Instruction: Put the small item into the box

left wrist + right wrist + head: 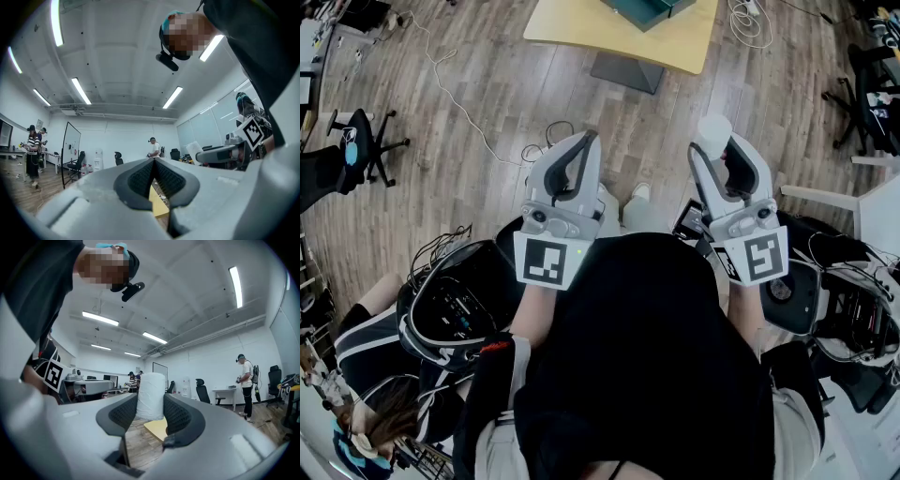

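Now the roll is clamped in the right gripper, centre right. The left gripper is kept shut, empty. The box, top centre on the table, is not yet reached.

The left gripper, held roughly level, has its jaws pressed together and empty. Beside it, the right gripper, also level, clamps a small white roll.

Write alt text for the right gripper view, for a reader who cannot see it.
The right tool grips an upright white cylinder between its dark ribbed pads. Beyond lie a wooden floor, a pale table corner, and a person standing at the right.
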The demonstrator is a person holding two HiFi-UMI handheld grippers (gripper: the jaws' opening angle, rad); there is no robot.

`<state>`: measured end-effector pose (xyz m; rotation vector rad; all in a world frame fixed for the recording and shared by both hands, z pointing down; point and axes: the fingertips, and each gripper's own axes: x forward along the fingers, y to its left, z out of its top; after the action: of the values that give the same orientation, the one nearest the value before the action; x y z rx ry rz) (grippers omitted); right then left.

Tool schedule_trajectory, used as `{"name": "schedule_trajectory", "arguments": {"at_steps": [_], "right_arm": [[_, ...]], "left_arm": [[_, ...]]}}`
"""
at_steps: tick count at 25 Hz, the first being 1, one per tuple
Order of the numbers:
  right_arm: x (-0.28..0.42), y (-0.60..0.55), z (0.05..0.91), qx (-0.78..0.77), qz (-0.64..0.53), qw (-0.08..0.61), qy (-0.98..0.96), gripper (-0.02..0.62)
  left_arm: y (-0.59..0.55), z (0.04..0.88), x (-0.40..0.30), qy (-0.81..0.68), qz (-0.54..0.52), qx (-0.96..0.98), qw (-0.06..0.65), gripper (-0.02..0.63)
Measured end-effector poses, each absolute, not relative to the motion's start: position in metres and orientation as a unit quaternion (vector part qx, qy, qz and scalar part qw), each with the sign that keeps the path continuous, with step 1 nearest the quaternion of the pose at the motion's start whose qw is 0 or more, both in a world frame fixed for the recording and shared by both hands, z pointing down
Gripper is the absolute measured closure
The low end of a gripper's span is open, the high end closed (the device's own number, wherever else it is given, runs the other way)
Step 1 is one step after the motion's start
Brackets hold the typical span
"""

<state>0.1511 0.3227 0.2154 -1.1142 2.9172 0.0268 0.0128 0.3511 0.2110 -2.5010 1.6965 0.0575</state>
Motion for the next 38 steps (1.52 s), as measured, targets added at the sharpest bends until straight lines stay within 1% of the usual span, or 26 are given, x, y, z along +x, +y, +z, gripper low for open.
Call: {"name": "schedule_trajectory", "arguments": {"at_steps": [7, 20, 27, 36, 38], "right_arm": [[0.149, 0.318, 0.204, -0.365, 0.011, 0.012, 0.931, 0.420], [0.176, 0.298, 0.212, -0.372, -0.004, 0.018, 0.928, 0.420], [0.169, 0.296, 0.224, -0.349, -0.011, 0.005, 0.937, 0.419], [0.158, 0.265, 0.230, -0.353, -0.005, -0.007, 0.936, 0.419], [0.146, 0.270, 0.235, -0.362, -0.002, -0.010, 0.932, 0.419]], "left_arm": [[0.335, 0.199, 0.013, 0.552, 0.022, -0.831, 0.065, 0.604], [0.313, 0.208, 0.029, 0.550, 0.017, -0.833, 0.061, 0.604], [0.312, 0.214, 0.038, 0.560, 0.014, -0.826, 0.062, 0.604], [0.276, 0.224, 0.016, 0.562, 0.018, -0.825, 0.055, 0.604], [0.280, 0.228, 0.003, 0.556, 0.018, -0.829, 0.057, 0.604]]}}
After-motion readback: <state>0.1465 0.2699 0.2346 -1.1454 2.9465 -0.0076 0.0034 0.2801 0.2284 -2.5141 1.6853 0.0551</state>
